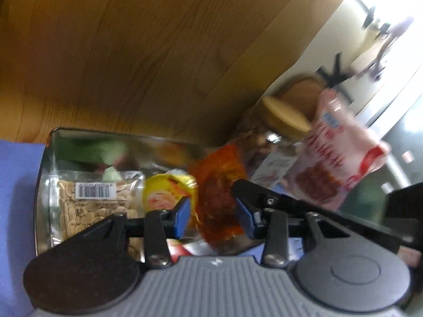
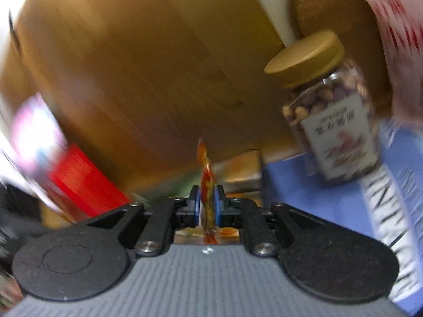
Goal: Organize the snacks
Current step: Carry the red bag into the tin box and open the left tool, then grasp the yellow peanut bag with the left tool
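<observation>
Pinching an orange snack packet (image 2: 207,185) edge-on, right gripper (image 2: 207,206) fingers nearly closed, left gripper (image 1: 212,211) fingers parted, empty.

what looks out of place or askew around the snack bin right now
Nothing is spilled or visibly damaged. The oddest thing is the orange snack packet, clamped edge-on in the right gripper instead of lying in the clear bin. The nut jar looks tilted, though the fisheye view may cause that.
</observation>
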Tool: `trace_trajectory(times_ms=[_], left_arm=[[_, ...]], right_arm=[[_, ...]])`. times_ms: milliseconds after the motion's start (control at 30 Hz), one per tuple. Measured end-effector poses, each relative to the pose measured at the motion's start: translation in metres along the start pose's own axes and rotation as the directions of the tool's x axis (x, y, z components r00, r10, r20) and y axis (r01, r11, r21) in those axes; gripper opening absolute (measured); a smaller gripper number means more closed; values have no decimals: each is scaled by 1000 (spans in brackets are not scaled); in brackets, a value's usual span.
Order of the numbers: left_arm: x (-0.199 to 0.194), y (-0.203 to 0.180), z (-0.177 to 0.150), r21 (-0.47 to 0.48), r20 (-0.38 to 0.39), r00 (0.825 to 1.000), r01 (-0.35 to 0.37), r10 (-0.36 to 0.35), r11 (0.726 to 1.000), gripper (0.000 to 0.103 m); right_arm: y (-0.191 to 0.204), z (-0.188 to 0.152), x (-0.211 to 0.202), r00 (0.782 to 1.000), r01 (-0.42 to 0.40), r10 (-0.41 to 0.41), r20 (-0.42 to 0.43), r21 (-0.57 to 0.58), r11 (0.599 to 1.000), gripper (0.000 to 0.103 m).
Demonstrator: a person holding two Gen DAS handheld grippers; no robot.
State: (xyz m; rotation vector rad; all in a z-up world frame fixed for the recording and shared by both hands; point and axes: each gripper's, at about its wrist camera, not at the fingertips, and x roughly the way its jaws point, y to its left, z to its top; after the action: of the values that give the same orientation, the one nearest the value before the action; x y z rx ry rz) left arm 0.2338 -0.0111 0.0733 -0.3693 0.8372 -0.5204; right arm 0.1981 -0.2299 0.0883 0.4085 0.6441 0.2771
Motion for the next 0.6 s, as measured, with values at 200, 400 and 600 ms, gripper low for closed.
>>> trace_trajectory(times_ms=[200,400,600], left_arm=[[-20,3,-10,26,38,999,-29,28,999,41],[-77,-8,-37,81,78,997,-15,9,997,44],[-116,2,-95,76,-8,1000,-6,7,997,47]], right_arm=[[19,-15,-15,988,135,-117,103,-190,972,27],[5,-41,-72,991,49,-35,130,-104,993,27],[2,-103,-96,993,-100,97,-67,-33,995,27]])
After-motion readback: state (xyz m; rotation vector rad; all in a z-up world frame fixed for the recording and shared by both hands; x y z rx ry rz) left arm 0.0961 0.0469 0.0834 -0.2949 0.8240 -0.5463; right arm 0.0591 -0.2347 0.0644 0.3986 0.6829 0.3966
